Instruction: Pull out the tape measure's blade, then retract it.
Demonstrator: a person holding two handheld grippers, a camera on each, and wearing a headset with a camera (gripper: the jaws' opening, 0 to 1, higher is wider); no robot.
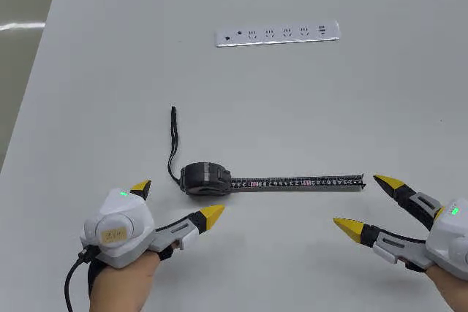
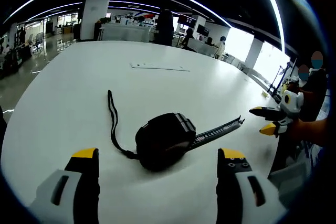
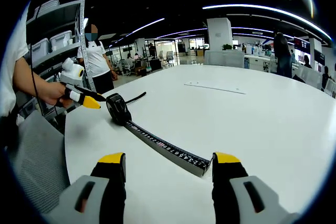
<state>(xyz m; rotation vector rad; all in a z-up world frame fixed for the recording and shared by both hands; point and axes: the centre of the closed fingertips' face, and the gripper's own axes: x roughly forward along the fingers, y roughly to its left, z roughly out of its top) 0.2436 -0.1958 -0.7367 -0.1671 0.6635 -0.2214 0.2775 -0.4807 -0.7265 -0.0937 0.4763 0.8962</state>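
holding the left gripper (image 1: 179, 198) spread open and empty just short of the tape measure (image 1: 205, 179), seemingly to steady its case (image 2: 164, 139); keeping the right gripper (image 1: 360, 200) likewise released, apart from the hook end of the blade (image 1: 300, 182), likely ready to guide the retraction. resting the tape measure on the bench (image 1: 110, 71) between both: black ribbed case, dark blade lying flat and pulled out rightward, strap (image 1: 174, 144) trailing away. leaving a white power strip (image 1: 278, 33) farther back, untouched.
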